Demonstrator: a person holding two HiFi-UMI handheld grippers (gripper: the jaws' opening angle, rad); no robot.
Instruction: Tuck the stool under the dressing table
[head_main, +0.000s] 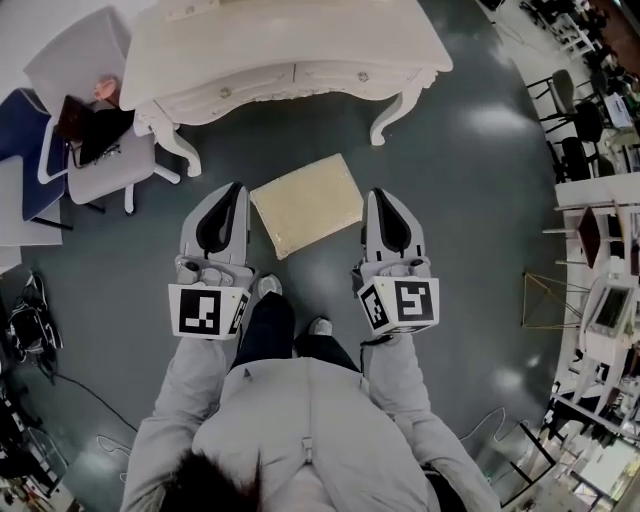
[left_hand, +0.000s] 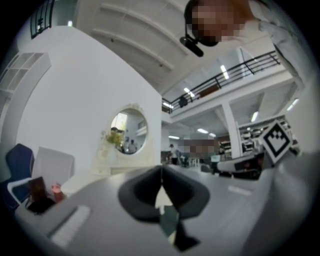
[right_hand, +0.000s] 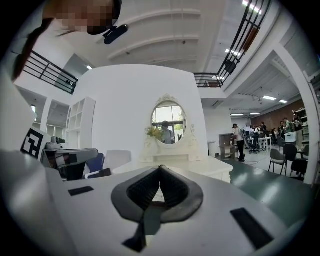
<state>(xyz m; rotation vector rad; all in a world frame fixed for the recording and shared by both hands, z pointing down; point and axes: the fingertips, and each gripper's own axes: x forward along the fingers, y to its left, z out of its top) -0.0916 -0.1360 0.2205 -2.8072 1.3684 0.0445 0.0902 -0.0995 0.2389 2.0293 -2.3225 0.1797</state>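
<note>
Left tool (head_main: 237, 190) and right tool (head_main: 378, 193), both pressed together and empty, flanked the stool (head_main: 307, 203), which stood just near of the table (head_main: 290, 40).

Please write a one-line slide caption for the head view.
Left gripper and right gripper, both shut and empty, flank the stool in front of the dressing table.

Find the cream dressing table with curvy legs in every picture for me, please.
Head view: the cream dressing table with curvy legs fills the top centre.
Left gripper view: left of centre, below its oval mirror.
Right gripper view: centre, just above the jaws.
Shared landmark: the white chair by the table's left end.
</note>
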